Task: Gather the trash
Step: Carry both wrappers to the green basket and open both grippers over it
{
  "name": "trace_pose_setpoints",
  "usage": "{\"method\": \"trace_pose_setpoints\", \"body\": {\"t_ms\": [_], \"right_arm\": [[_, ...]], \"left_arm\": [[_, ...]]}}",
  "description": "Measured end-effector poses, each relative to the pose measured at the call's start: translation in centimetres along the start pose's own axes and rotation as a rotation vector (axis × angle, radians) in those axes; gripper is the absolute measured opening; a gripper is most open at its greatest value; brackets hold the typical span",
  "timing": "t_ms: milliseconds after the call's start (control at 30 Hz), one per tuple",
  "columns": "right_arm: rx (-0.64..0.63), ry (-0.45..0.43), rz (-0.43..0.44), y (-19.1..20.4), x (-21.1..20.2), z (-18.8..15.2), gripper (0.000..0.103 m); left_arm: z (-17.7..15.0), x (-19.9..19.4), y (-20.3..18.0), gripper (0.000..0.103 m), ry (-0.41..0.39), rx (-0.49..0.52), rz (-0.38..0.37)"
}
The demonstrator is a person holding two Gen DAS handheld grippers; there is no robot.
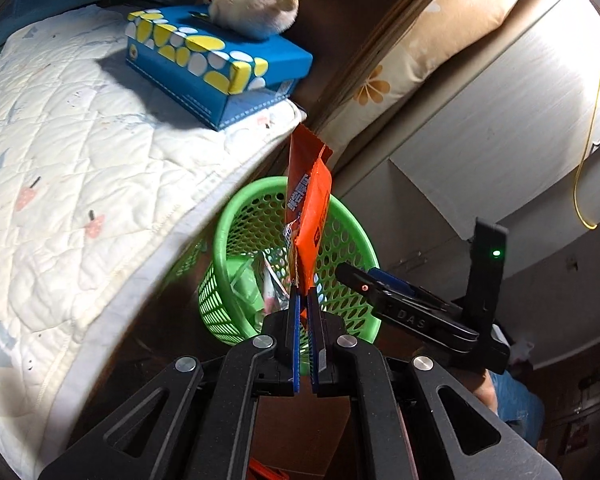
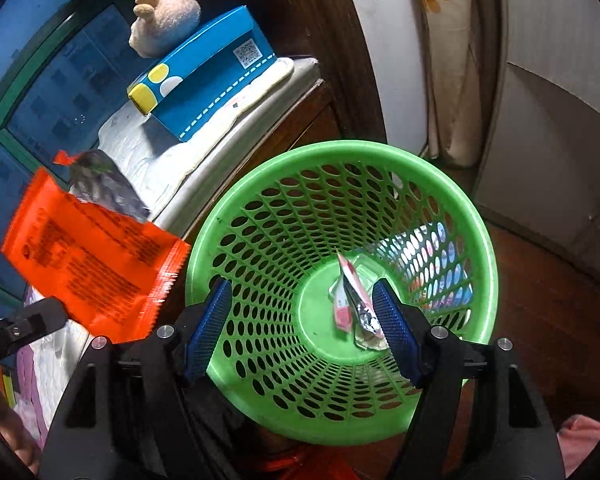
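- The left gripper (image 1: pixel 303 294) has its jaws pinching the lower edge of an orange snack wrapper (image 1: pixel 309 216), held upright beside the quilted mattress's (image 1: pixel 80 184) edge, seemingly so it can be carried over the green mesh wastebasket (image 2: pixel 340 292).
- The right gripper (image 2: pixel 300 328) hangs over the basket, jaws spread and empty.
- Crumpled wrappers (image 2: pixel 354 304) lie on the basket floor.
- The wrapper's print is unreadable; "DAS" shows on the right gripper's body.
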State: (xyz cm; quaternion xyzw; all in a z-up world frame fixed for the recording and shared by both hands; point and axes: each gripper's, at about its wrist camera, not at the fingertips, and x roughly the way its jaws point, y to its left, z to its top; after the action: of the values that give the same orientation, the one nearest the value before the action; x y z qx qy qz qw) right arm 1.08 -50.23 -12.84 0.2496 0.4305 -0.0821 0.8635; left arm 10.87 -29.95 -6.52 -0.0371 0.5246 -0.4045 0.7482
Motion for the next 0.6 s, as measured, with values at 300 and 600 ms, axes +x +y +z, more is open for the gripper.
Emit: {"method": "trace_pose_setpoints", "body": {"t_ms": [300, 600], "right_arm": [[-0.003, -0.038, 0.014, -0.5, -1.7, -0.7, 0.073], [0.02, -0.052, 0.045, -0.3, -2.6, -1.3, 0.073]], "left_arm": [[-0.4, 4.2, -1.0, 0.005, 0.097, 0.014, 0.02], [-1.5, 4.9, -0.3, 0.037, 0.116, -0.005, 0.038]]}}
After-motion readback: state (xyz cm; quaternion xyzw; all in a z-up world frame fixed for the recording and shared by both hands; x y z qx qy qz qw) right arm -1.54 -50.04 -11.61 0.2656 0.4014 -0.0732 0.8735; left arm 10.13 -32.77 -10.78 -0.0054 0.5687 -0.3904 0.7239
